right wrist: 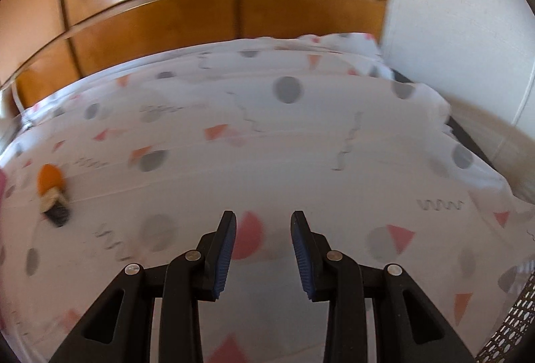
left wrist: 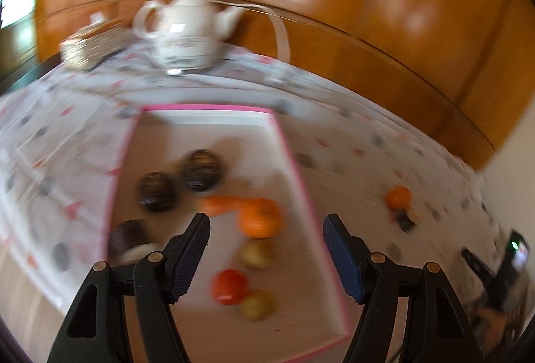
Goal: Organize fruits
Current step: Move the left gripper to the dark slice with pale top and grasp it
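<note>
left wrist view: we log our left gripper open, empty, over pink-rimmed tray of fruit; right gripper narrowly parted, empty, above tablecloth.

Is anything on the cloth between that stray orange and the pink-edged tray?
Nothing visible: only bare patterned tablecloth lies between the orange and the tray's pink rim. A small dark object sits against the orange's near side, off that path.
</note>
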Available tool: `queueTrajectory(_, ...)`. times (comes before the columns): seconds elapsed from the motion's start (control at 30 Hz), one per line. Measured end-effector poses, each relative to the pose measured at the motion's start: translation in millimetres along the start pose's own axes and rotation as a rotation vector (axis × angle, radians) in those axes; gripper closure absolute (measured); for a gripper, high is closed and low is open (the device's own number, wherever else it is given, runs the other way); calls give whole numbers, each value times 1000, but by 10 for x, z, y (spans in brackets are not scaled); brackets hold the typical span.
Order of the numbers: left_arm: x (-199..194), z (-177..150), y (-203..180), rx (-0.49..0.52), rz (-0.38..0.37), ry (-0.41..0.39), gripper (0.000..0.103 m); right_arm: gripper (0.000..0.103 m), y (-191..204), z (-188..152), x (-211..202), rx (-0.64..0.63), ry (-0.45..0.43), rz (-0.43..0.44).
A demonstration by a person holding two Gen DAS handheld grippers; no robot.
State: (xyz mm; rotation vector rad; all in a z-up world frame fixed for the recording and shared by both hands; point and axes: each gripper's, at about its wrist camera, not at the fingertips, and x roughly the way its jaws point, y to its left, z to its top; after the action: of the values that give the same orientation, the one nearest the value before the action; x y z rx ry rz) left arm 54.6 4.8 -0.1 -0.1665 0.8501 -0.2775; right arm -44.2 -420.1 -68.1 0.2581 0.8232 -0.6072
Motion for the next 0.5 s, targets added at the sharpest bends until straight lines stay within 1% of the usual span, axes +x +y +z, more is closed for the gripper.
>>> queueTrajectory(0.07, 102, 4, -235, 62, -35, 35, 32, 69, -107, -52, 67, 25, 15, -8)
queueTrajectory(0.13, 233, -1, -491, 126, -76, 76, 32, 68, -123, -66, 67, 36, -4, 4)
queueTrajectory(0.27, 475, -29, -926, 218, -149, 143, 32, 64, -117, -65, 83, 35, -10, 13)
queueTrajectory(0.43, 770, -57, -1371, 288, -203, 194, 32, 59, -111, -75, 95, 33, -16, 30)
queueTrajectory(0.5, 875, -75, -1548, 311, -224, 214, 32, 54, -94, -81, 98, 28, -17, 38)
